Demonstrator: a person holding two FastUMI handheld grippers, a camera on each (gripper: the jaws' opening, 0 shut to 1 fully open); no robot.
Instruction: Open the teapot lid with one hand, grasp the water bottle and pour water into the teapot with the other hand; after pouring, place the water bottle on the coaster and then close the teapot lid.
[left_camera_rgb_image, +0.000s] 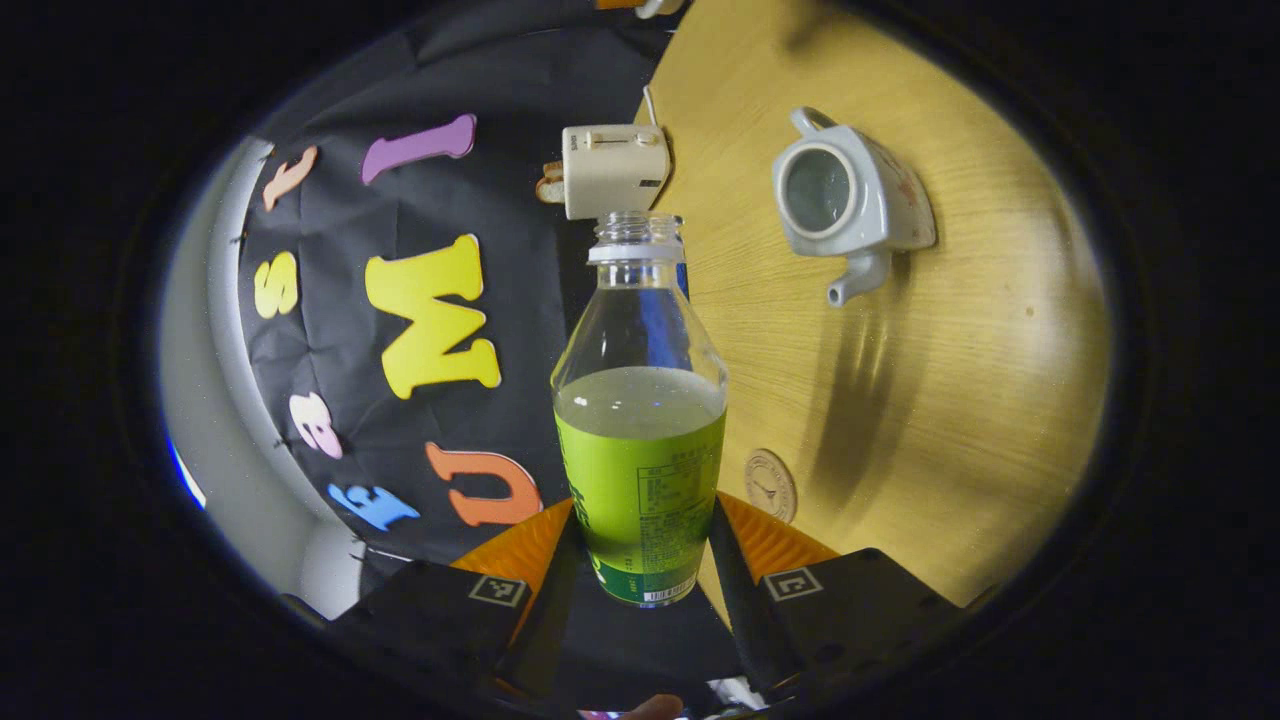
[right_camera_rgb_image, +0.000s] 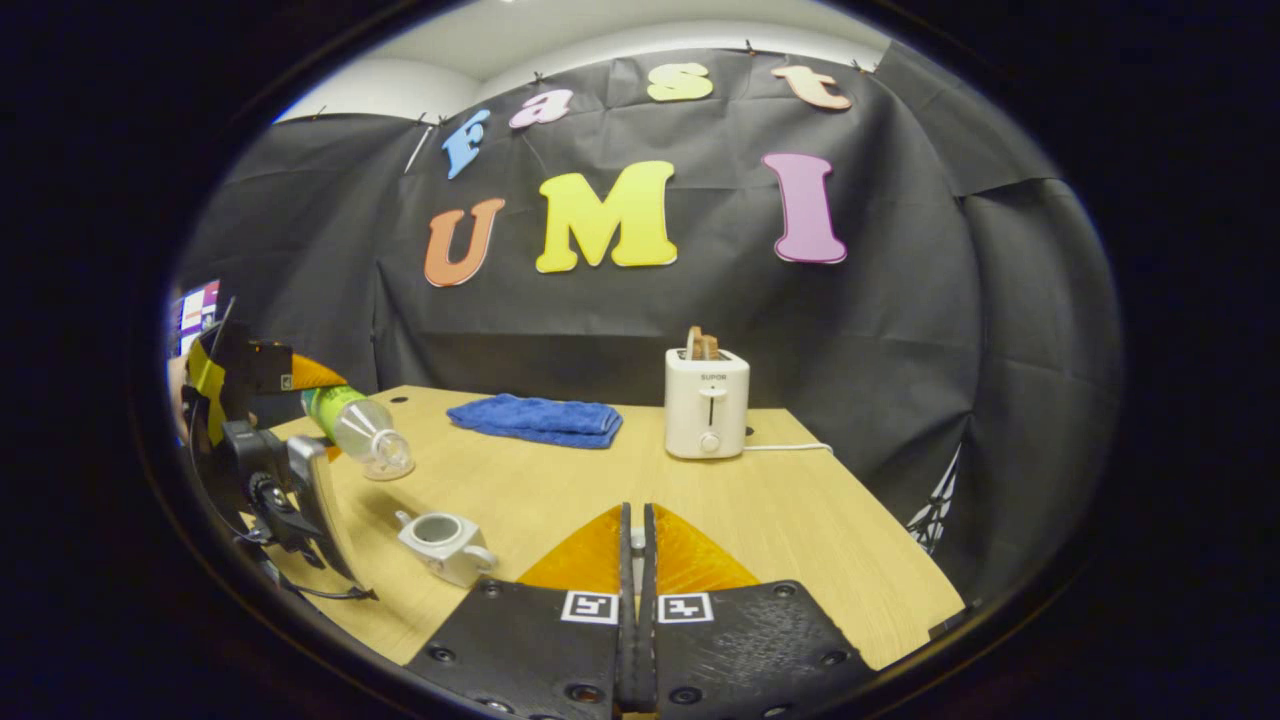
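Fingers of the left gripper (left_camera_rgb_image: 640, 560) clamp the lower labelled part of the water bottle (left_camera_rgb_image: 640, 420), one on each side, so the open neck stays free for pouring. In the left gripper view the bottle fills the centre of the frame, its long axis running straight away from the camera and its uncapped mouth toward the top centre. The teapot (left_camera_rgb_image: 850, 200) sits in the upper right, lid off, its round opening bare and its spout toward the bottom of the frame. The coaster (left_camera_rgb_image: 770, 485) lies on the desk (left_camera_rgb_image: 960, 400) at lower centre, just right of the bottle, unoccupied.

In the right gripper view the bottle (right_camera_rgb_image: 360, 425) sits at the left of the frame, tilted with its mouth down and to the right, above the teapot (right_camera_rgb_image: 445, 545) and seemingly a little short of its opening; I judge the pour is about to start or just under way, though no stream is visible. The right gripper's (right_camera_rgb_image: 636, 560) fingers are pressed together at bottom centre, apparently on something small between the tips, likely the lid held clear of the pot, but I cannot tell. A toaster (right_camera_rgb_image: 707, 403) and a blue cloth (right_camera_rgb_image: 535, 418) stand farther back.
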